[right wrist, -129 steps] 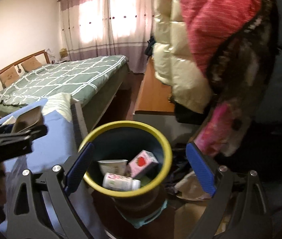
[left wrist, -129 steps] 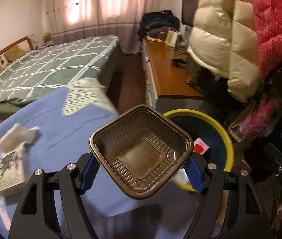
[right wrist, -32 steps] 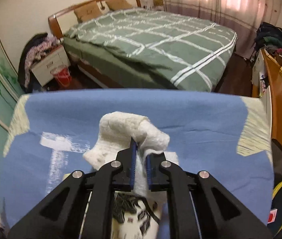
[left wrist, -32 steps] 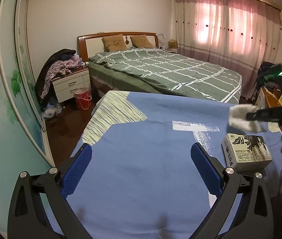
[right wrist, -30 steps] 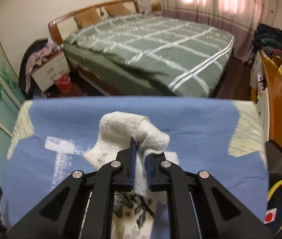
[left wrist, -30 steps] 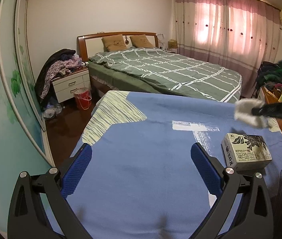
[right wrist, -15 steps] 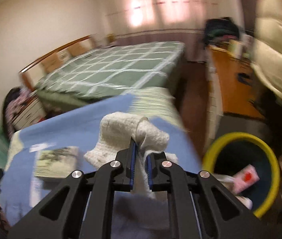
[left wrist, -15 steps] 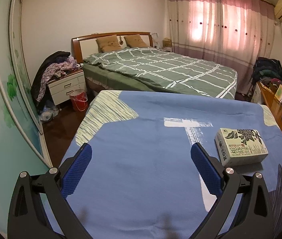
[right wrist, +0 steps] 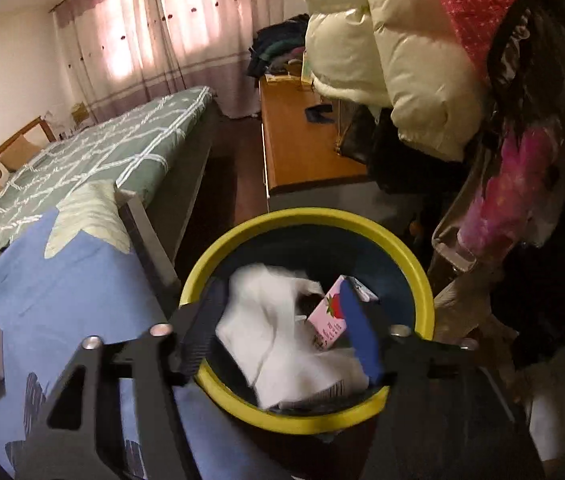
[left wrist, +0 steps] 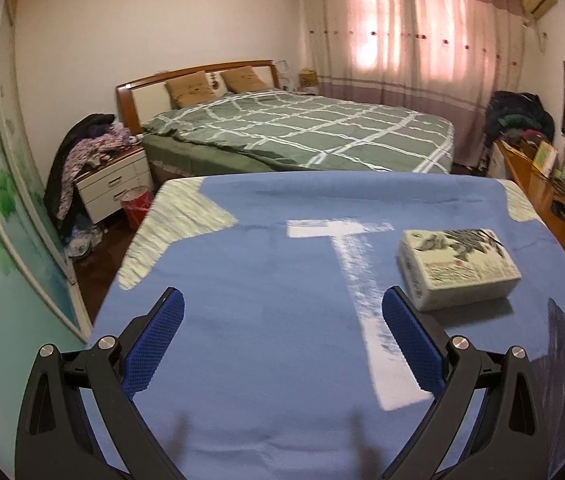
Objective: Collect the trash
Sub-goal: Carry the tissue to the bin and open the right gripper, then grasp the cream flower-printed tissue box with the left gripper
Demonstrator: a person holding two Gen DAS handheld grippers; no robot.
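The yellow-rimmed bin (right wrist: 410, 258) stands just beside the edge of the blue-covered worktop (right wrist: 62, 280), with hanging coats (right wrist: 402, 60) crowding its far side. Above the bin, the right gripper (right wrist: 282, 332) is seen with jaws opening; the crumpled white tissue (right wrist: 278, 340), blurred, lies between them, unpressed, beside a pink carton (right wrist: 328, 316). The left gripper (left wrist: 282, 344) is held apart over the worktop, near a tissue box (left wrist: 458, 268).

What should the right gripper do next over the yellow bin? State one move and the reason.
Probably finish opening and pull back. The right gripper sits above the yellow-rimmed bin, jaws opening, with the white tissue loose between them over the bin's mouth, beside the pink carton.
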